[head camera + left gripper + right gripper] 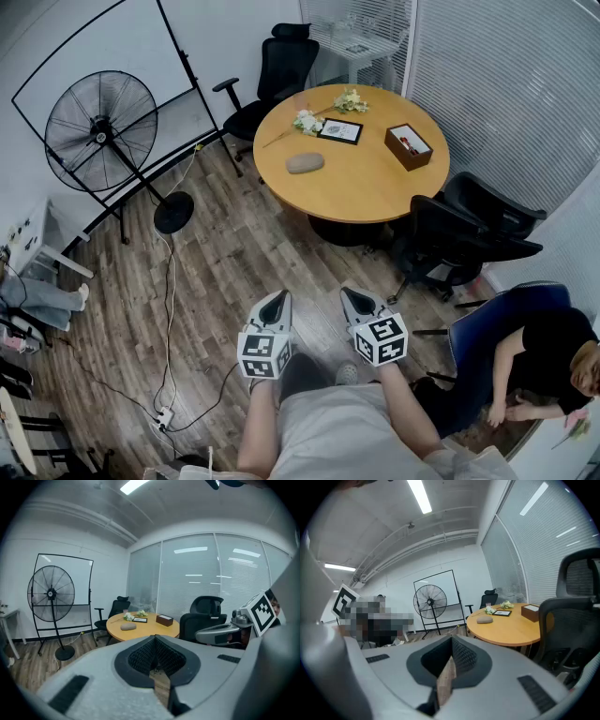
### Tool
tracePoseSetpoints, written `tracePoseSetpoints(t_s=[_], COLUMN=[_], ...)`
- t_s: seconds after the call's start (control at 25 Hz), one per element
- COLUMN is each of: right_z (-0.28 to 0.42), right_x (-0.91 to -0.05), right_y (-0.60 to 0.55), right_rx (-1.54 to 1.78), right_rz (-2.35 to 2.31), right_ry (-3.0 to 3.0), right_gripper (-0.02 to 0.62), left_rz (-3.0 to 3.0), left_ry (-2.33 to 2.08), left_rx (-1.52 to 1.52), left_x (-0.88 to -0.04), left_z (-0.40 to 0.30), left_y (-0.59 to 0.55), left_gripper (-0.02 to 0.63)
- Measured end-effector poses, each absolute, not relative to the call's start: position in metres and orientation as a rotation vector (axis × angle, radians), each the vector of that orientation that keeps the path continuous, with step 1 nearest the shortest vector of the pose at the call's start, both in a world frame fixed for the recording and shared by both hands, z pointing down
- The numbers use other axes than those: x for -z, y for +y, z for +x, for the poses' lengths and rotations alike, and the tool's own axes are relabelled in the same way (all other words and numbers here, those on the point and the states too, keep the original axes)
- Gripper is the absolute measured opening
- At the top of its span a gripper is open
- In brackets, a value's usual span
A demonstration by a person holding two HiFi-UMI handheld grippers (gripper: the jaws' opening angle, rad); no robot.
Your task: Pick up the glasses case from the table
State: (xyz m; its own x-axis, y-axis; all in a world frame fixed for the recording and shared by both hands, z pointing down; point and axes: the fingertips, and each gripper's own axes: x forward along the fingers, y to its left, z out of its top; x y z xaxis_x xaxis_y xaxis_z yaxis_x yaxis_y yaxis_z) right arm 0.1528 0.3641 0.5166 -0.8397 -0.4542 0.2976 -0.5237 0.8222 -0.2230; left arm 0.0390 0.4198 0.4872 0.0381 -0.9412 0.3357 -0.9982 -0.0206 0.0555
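I am holding my left gripper point(277, 302) and right gripper point(356, 300) pressed together, empty; one glasses case point(305, 163) is lying on the worktop point(375, 183).

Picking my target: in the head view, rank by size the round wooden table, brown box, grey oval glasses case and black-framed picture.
round wooden table
brown box
grey oval glasses case and black-framed picture: look alike, unranked

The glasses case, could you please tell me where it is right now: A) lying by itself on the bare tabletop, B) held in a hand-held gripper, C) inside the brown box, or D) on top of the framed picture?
A: the glasses case lies alone on the bare wood of the round table, clear of the box and the picture.
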Motion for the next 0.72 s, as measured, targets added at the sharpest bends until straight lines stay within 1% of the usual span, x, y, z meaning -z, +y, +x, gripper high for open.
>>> tracePoseSetpoints(t_s=[0.32,0.56,0.6,0.68,0.72], right_z=[0.161,0.174,0.176,0.181,0.183], right_x=[-0.517,-0.523,-0.523,-0.526,-0.529], right_y=[0.372,0.369,0.369,0.368,0.368], right_rx=[-0.453,-0.501,-0.509,-0.539,-0.558], right_rz=[0.760,0.830,0.835,0.838,0.835], right_ry=[-2.785,-2.770,-2.769,-2.762,-2.757], right_gripper=[-0.003,-0.002,-0.001,0.024,0.034], left_rz=[2.012,1.942,1.938,1.936,1.934], left_ry=[-2.022,-2.062,-2.063,-2.059,-2.056], left_rx=[-0.304,-0.196,-0.188,-0.186,-0.190], left_x=[-0.490,-0.488,-0.486,-0.486,-0.488], left_z=[0.041,0.032,0.032,0.034,0.037], left_y=[0.433,0.441,0.442,0.445,0.447], left_gripper=[0.009,0.016,0.026,0.090,0.108])
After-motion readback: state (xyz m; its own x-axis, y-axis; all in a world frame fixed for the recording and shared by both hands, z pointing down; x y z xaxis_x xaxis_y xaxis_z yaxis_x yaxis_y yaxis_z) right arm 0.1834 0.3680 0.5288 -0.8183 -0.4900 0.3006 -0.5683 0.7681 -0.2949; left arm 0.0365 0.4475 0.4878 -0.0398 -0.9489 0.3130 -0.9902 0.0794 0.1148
